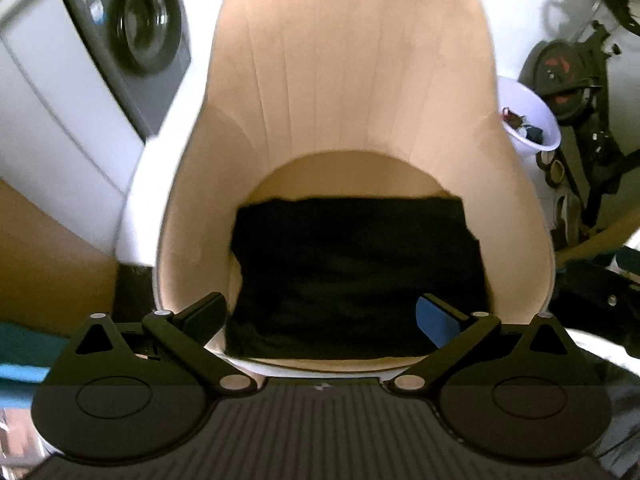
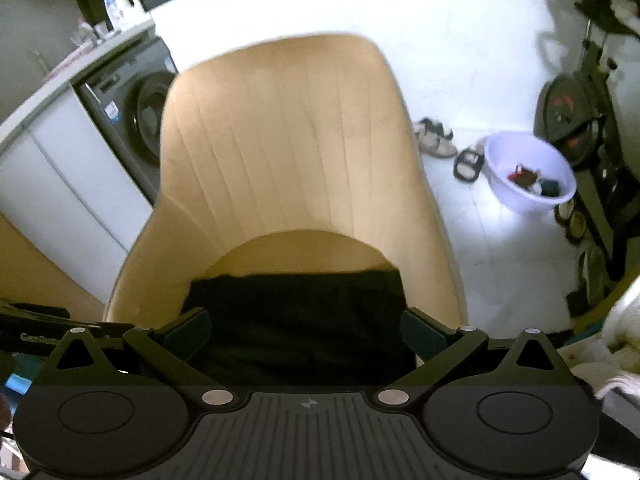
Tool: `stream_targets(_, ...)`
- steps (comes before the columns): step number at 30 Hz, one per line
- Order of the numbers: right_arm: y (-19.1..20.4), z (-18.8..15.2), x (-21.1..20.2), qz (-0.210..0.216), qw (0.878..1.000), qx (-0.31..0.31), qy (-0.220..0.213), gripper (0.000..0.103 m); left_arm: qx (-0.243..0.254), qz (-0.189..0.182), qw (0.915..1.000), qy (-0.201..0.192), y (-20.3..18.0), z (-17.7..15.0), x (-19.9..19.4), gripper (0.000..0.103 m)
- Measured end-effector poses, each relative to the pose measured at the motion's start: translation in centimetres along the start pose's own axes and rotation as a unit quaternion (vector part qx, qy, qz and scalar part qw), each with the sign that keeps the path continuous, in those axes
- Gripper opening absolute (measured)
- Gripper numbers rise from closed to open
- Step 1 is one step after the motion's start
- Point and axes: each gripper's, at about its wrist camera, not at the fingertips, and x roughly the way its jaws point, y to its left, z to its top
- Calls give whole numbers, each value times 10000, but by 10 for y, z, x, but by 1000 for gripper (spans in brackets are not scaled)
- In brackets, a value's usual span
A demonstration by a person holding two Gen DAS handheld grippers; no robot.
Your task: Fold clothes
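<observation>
Two grippers face one tan upholstered chair [image 1: 352, 80], which fills the space ahead of both and rises well above them. Off to the left of each tool stands a grey front-loading washing machine [image 1: 136, 36] set into white cabinets [image 1: 52, 128]. To the right, on the white tiled floor [image 2: 492, 248], sits a white plastic basin [image 2: 528, 176] with a few small items inside; a pair of sandals [image 2: 434, 140] lies farther off beside it, and dark exercise equipment [image 2: 576, 120] stands at the far right.

A black garment [image 1: 356, 276] lies folded into a rough rectangle on the chair's seat, flat, directly ahead of the left gripper [image 1: 322, 318]. That gripper has its jaws spread wide, one finger to each side of the cloth's near edge, holding nothing. The right gripper [image 2: 306, 338] is likewise spread wide and empty, with the same dark cloth showing between its fingers. Whether any finger touches the fabric cannot be told.
</observation>
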Motion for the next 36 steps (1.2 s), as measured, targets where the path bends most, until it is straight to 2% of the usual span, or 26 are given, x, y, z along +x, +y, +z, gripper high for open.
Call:
stream_targets(3,10,-9,-28,-80,9996,109,-232,102,127,-31,9996,-241,2,-12,-26,103)
stream_targets(9,46,-47,-95,-464,9965,312,-617,102,227,-299,9985,-411,23,-51,-54,103)
stream_targets(14,87,-93,-143,-777,9937,279,-757,102,293,-335,9976,-535,49,-102,-93,103)
stream_targets(19,123,-138,-187,-853,9926,344,-794,102,433,-348,9965,-630,58,-133,-117,103)
stream_targets(23,143,-162,-219,-887,9924,337,-784,102,544,-328,9952,-748,58,-151,-135,103)
stream_targets(29,159,-186,-247,-891,9929,331,-717,102,578,-425,9942,-803,55,-179,-153,103)
stream_targets(36,163,-209,-271,-887,9928,259,-762,102,533,-129,9936,-984,46,-206,-166,103)
